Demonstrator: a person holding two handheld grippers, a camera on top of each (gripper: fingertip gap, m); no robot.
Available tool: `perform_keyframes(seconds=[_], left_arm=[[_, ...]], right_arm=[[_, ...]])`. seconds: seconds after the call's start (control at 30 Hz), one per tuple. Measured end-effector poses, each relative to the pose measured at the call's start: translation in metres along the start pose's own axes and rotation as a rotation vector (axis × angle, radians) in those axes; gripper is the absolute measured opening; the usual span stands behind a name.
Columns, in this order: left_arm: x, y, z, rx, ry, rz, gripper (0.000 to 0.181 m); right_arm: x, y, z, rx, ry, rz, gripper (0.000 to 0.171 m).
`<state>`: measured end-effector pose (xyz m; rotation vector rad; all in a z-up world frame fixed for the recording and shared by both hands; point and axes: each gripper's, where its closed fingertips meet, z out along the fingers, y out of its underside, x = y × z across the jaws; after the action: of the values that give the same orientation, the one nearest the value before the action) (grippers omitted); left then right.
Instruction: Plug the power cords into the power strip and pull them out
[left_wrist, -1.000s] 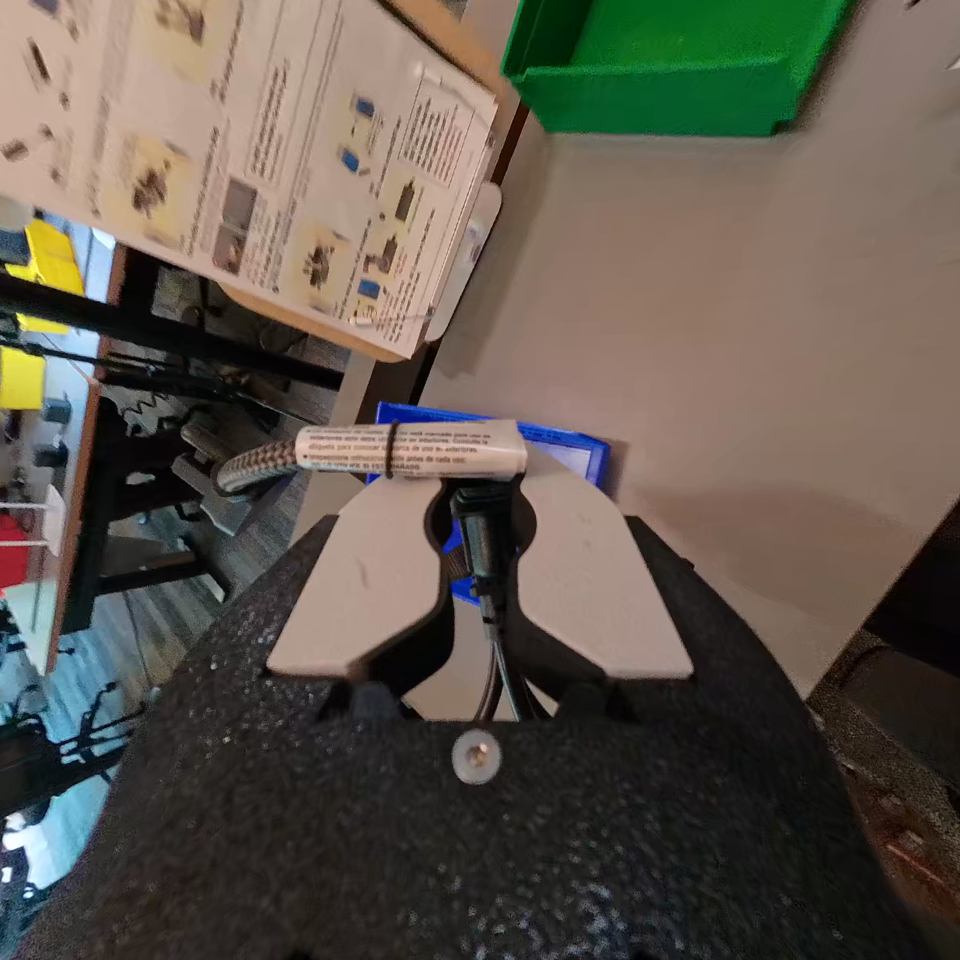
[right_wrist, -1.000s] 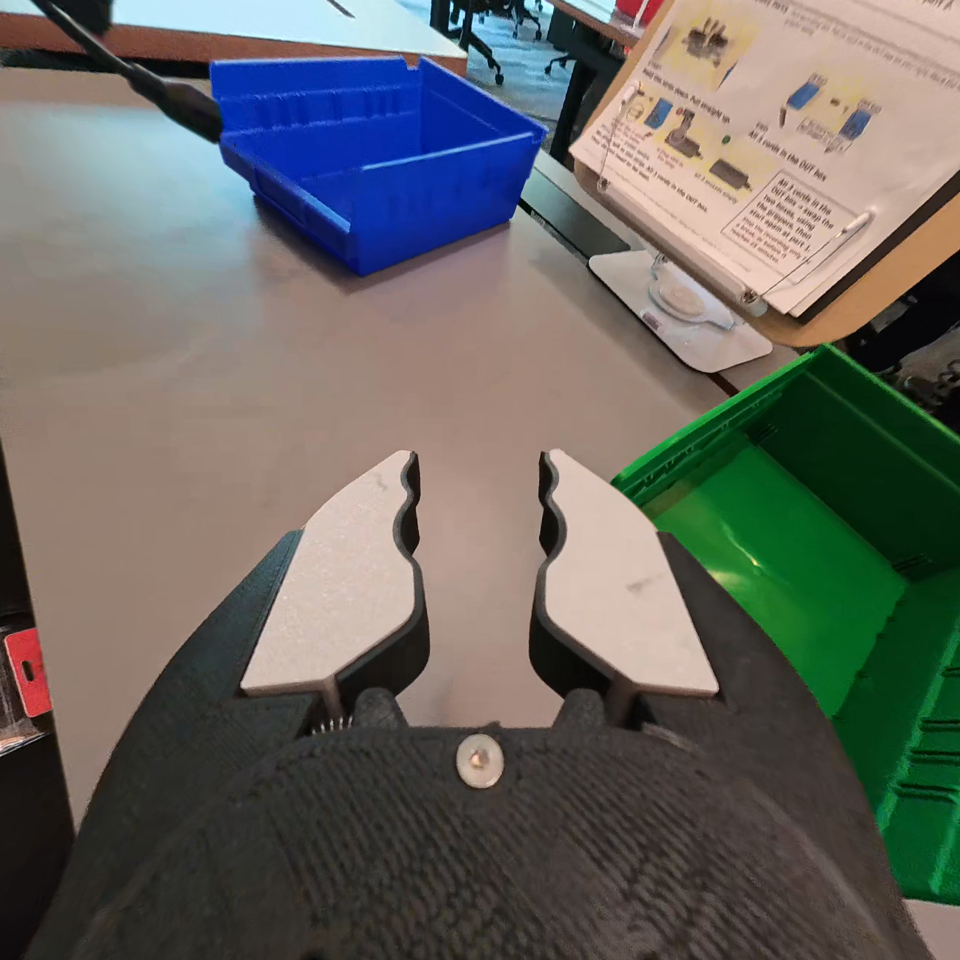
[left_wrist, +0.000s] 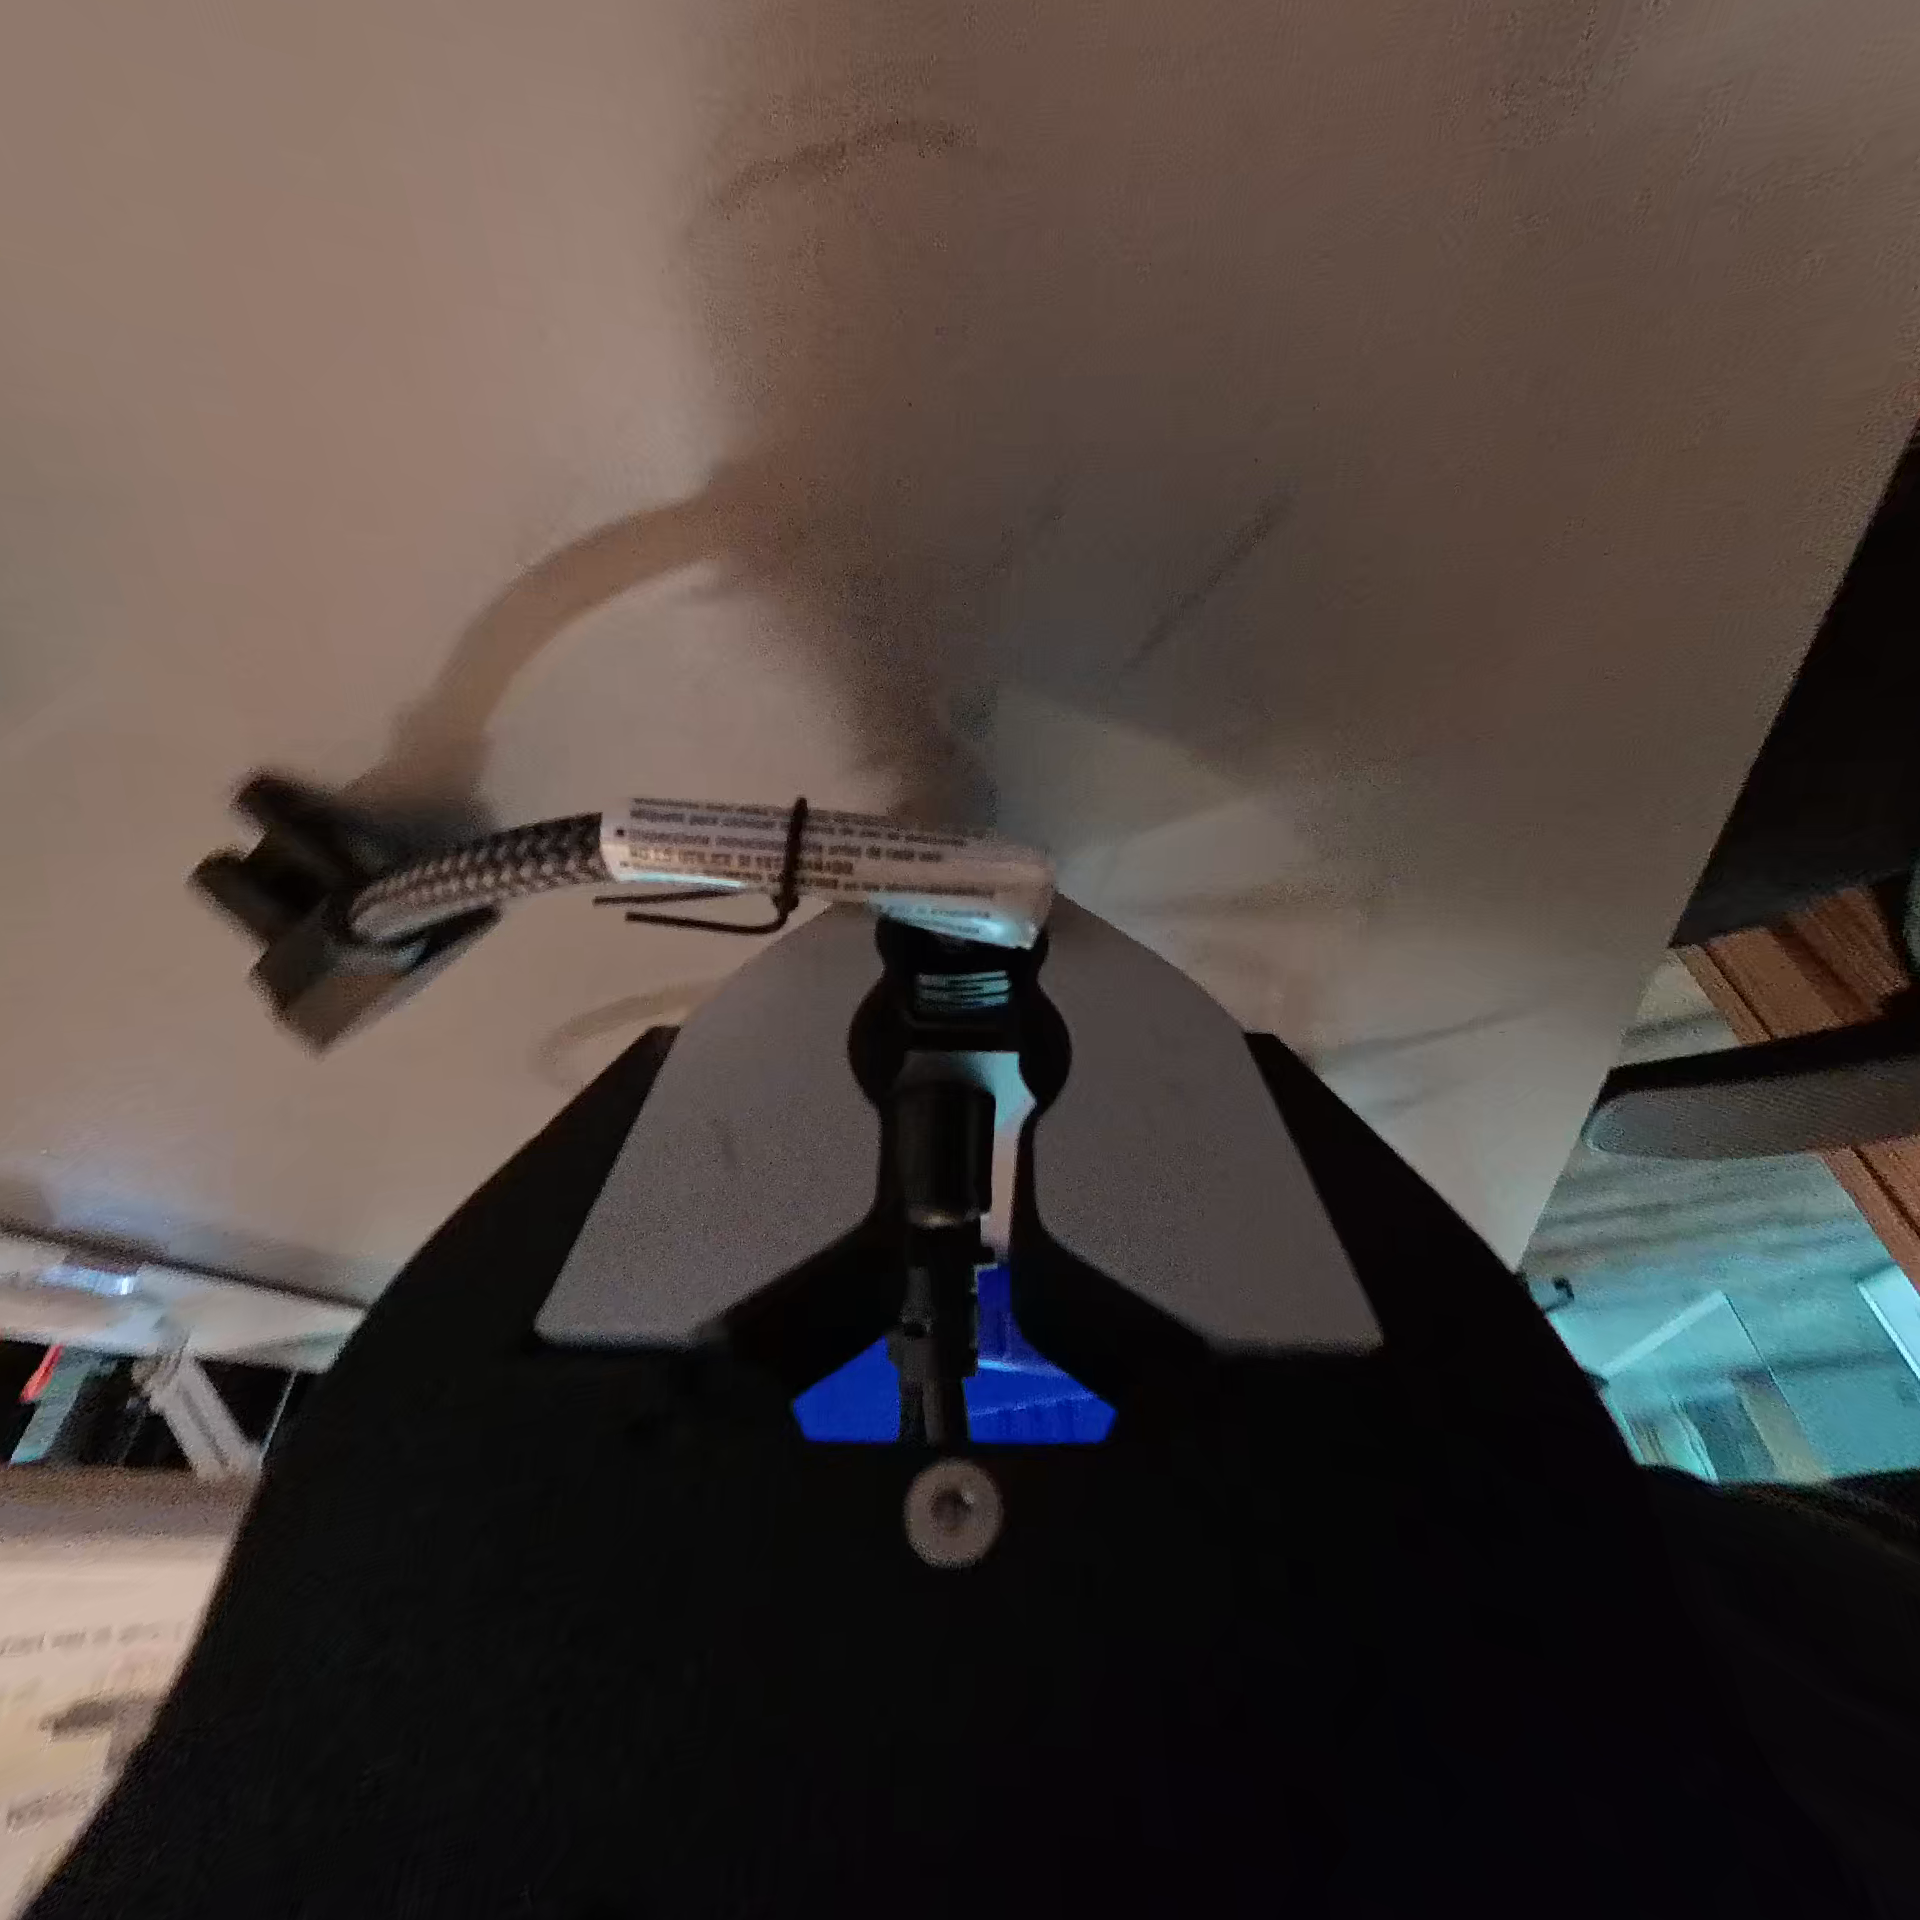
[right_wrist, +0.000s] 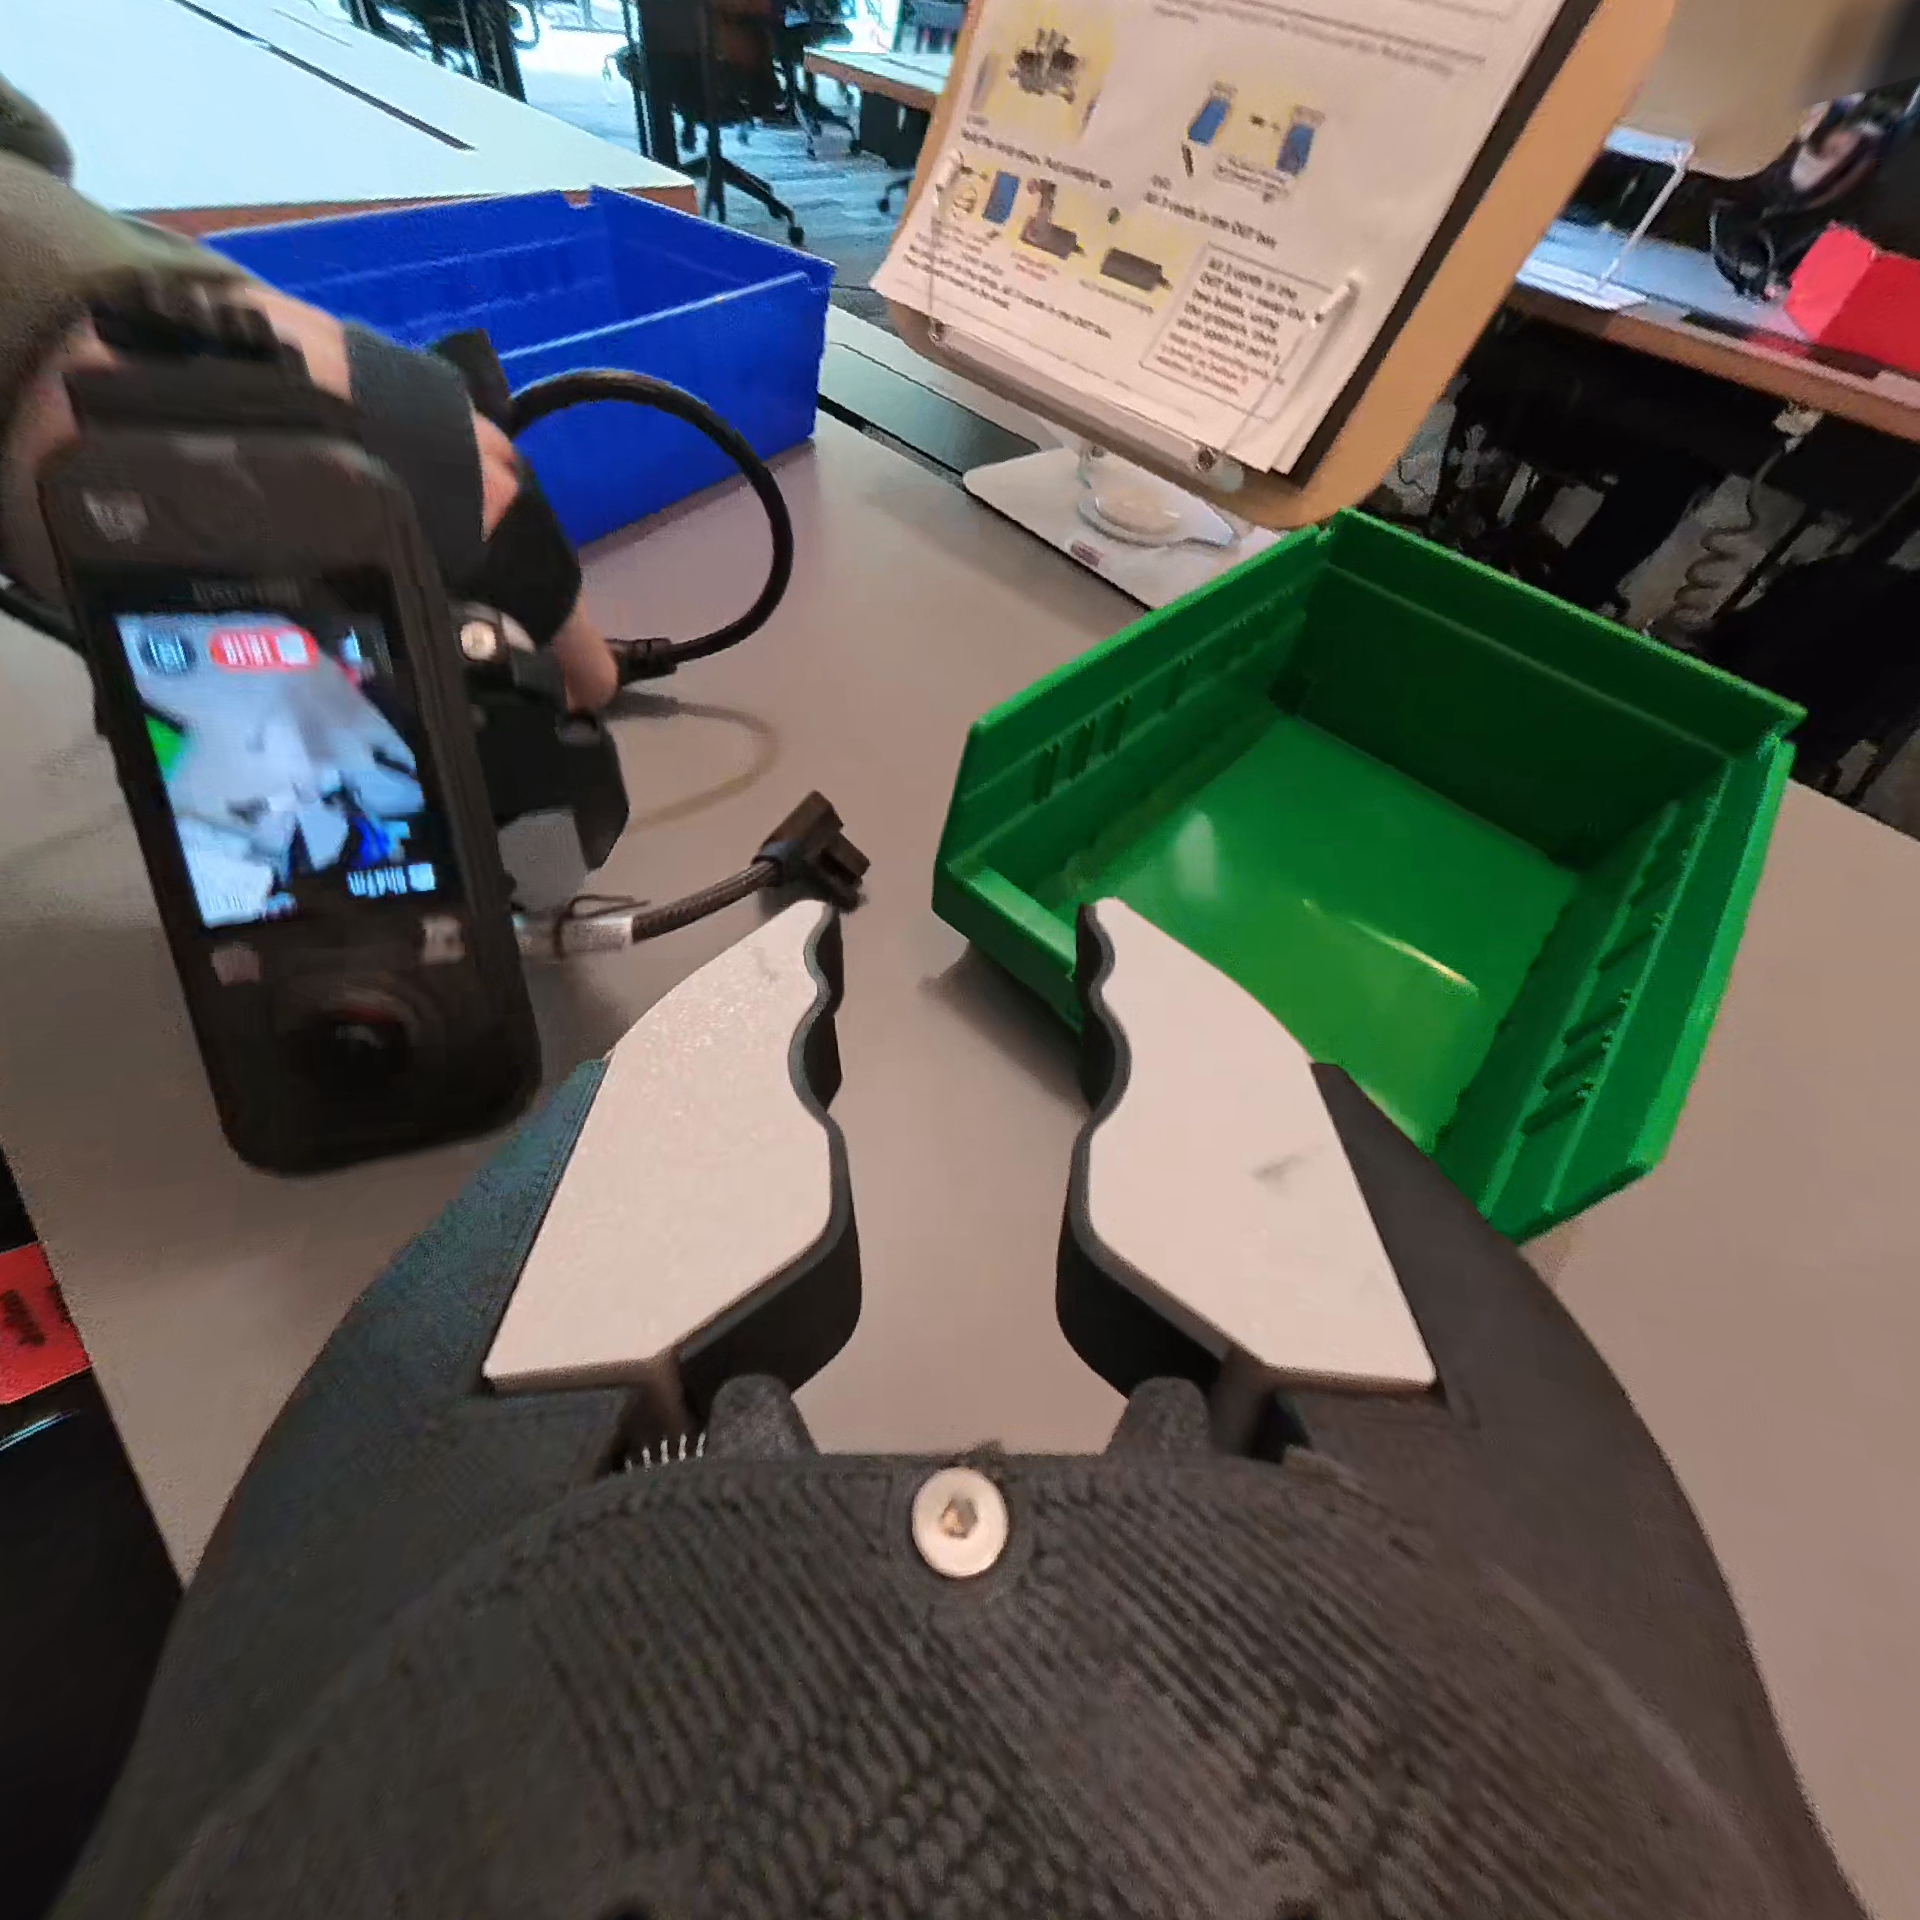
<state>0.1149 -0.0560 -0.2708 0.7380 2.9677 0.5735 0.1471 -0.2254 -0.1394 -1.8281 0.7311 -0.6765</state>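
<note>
- Gripping a black-and-white braided power cord (left_wrist: 488, 871), the left claw (left_wrist: 951, 997) is closed on it just behind its white label sleeve (left_wrist: 821, 850), near frame centre in the left wrist view.
- The cord's black angled plug (right_wrist: 816, 847) hangs free just above the grey table (right_wrist: 914, 665), mid-frame in the right wrist view, beside the green bin.
- The right claw (right_wrist: 954, 940) is parted wide and holds nothing, its tips close to that plug.
- Judged by look, the cord is light and limp, so the plug will swing; its rigid body seems the better place to grip.
- The green plastic bin (right_wrist: 1371, 862) at right looks empty; the blue plastic bin (right_wrist: 582, 312) at upper left shows nothing inside, though its floor is partly hidden.
- No power strip is visible.
</note>
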Motion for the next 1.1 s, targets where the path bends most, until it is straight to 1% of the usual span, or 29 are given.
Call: perform_keyframes(seconds=[0.1,0.2,0.23,0.3,0.33,0.4,0.47,0.53,0.6,0.63,0.67,0.7,0.77,0.83,0.87,0.93,1.0,1.07,1.1], left_arm=[[-0.003,-0.012,0.018,-0.020,0.019,0.021,0.017],[-0.004,-0.012,0.018,-0.028,0.033,0.036,0.018],[-0.005,-0.013,0.015,-0.014,0.029,0.007,0.028],[-0.010,-0.013,-0.001,0.025,-0.033,-0.061,0.044],[-0.010,-0.014,-0.014,0.070,-0.061,-0.071,0.048],[-0.001,-0.017,-0.047,0.192,-0.093,-0.066,0.050],[0.005,-0.019,-0.094,0.389,-0.149,-0.091,0.050],[0.009,-0.012,-0.147,0.632,-0.201,-0.175,0.049],[0.007,0.017,-0.189,0.808,-0.279,-0.276,0.047],[0.004,0.039,-0.199,0.846,-0.337,-0.322,0.047],[0.001,0.064,-0.201,0.858,-0.395,-0.363,0.047],[0.000,0.088,-0.197,0.854,-0.433,-0.402,0.048],[0.002,0.133,-0.176,0.838,-0.459,-0.493,0.049],[0.008,0.169,-0.142,0.836,-0.433,-0.595,0.049],[0.013,0.180,-0.122,0.848,-0.407,-0.636,0.049],[0.026,0.196,-0.076,0.847,-0.343,-0.684,0.048],[0.039,0.203,-0.032,0.819,-0.296,-0.703,0.048],[0.048,0.197,-0.002,0.831,-0.266,-0.686,0.047],[0.050,0.192,0.009,0.849,-0.260,-0.674,0.047]], right_arm=[[0.004,0.007,0.002,-0.009,-0.002,0.027,0.043],[0.005,0.014,0.007,-0.037,-0.007,0.035,0.042],[0.005,0.017,0.010,-0.050,-0.009,0.037,0.042],[0.002,0.019,0.014,-0.075,-0.018,0.029,0.042],[-0.001,0.019,0.016,-0.082,-0.024,0.019,0.042],[-0.008,0.017,0.021,-0.092,-0.049,0.002,0.041],[-0.020,0.014,0.029,-0.101,-0.094,-0.009,0.040],[-0.041,0.008,0.039,-0.118,-0.165,-0.027,0.038],[-0.070,0.008,0.054,-0.168,-0.252,-0.047,0.038],[-0.085,0.010,0.063,-0.210,-0.292,-0.058,0.039],[-0.099,0.014,0.072,-0.256,-0.321,-0.078,0.040],[-0.111,0.018,0.083,-0.298,-0.333,-0.105,0.043],[-0.132,0.026,0.107,-0.360,-0.337,-0.167,0.051],[-0.150,0.037,0.127,-0.399,-0.352,-0.189,0.055],[-0.156,0.043,0.135,-0.422,-0.354,-0.184,0.057],[-0.163,0.055,0.149,-0.460,-0.341,-0.154,0.057],[-0.166,0.067,0.159,-0.489,-0.331,-0.150,0.059],[-0.168,0.079,0.164,-0.533,-0.334,-0.211,0.062],[-0.170,0.075,0.166,-0.497,-0.344,-0.224,0.059]])
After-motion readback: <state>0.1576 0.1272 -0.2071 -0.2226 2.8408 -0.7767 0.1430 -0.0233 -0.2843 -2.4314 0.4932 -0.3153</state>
